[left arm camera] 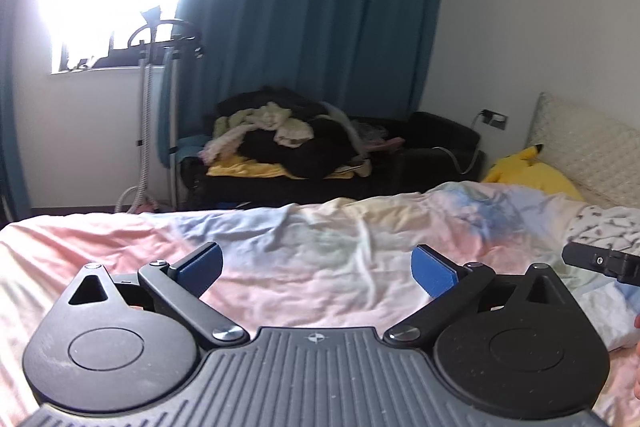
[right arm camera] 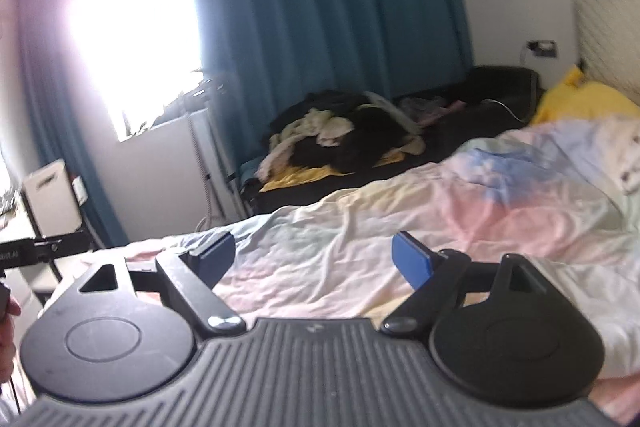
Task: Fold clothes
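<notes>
Ribbed black housing fills the bottom of both wrist views, and beyond it the left tool (left arm camera: 316, 269) and right tool (right arm camera: 312, 259) stand wide apart, blue pads bare, nothing between them. Clothes to fold lie as a heap (left arm camera: 280, 139) on the dark sofa (left arm camera: 440, 139), well beyond the far edge of the bed (left arm camera: 320, 247), straight ahead of the left tool and slightly left of the right. Neither looks clearly nearer. Only the right view shows a white bin (right arm camera: 50, 195); only the left shows the garment steamer (left arm camera: 146, 99).
</notes>
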Tool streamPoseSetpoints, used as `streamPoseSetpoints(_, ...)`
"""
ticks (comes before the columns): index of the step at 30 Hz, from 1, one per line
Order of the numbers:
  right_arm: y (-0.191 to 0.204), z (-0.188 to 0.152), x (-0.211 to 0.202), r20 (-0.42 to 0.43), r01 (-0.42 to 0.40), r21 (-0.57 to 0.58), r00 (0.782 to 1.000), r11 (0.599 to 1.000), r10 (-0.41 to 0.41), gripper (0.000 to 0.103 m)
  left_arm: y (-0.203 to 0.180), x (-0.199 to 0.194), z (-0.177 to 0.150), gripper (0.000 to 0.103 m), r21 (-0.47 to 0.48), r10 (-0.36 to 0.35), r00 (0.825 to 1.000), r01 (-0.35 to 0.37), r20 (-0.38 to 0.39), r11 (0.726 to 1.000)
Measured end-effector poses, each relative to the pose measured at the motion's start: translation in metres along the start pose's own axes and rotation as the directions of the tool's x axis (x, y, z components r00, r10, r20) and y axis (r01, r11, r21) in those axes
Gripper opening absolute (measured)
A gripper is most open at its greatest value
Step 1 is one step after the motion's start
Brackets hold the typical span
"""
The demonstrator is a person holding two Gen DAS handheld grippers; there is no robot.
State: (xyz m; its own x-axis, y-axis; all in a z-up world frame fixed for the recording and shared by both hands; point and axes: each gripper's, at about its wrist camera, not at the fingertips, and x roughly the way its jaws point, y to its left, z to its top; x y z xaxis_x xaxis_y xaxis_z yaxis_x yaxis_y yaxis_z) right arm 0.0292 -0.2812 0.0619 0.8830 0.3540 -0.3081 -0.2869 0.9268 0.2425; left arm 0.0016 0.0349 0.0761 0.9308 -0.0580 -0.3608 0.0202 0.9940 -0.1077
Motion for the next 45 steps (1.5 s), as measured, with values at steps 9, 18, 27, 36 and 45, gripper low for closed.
streamPoseSetpoints(9, 0.029, -0.038, 0.027, 0.052, 0.001, -0.065, 0.999, 0.998, 0.002, 0.086, 0.005, 0.019, -0.039, 0.102, 0.034, 0.024, 0.999, -0.026, 0.038, 0.999)
streamPoseSetpoints(18, 0.027, -0.07, 0.03, 0.07, 0.011, -0.105, 0.998, 0.994, -0.004, 0.086, 0.01, 0.033, -0.068, 0.102, -0.004, 0.05, 0.999, -0.05, 0.003, 0.999)
streamPoseSetpoints(27, 0.019, -0.084, 0.035, 0.06, 0.049, -0.097, 0.997, 0.994, -0.043, 0.098, -0.001, 0.027, -0.078, 0.103, 0.002, 0.067, 0.997, -0.067, 0.038, 0.998)
streamPoseSetpoints(36, 0.022, -0.09, 0.039, 0.053, 0.056, -0.109, 0.997, 0.992, -0.05, 0.103, -0.003, 0.028, -0.08, 0.103, -0.002, 0.077, 0.997, -0.077, 0.017, 0.997)
streamPoseSetpoints(45, 0.024, -0.093, 0.041, 0.052, 0.056, -0.126, 0.997, 0.991, -0.05, 0.103, -0.004, 0.03, -0.083, 0.103, 0.009, 0.082, 0.997, -0.082, 0.017, 0.997)
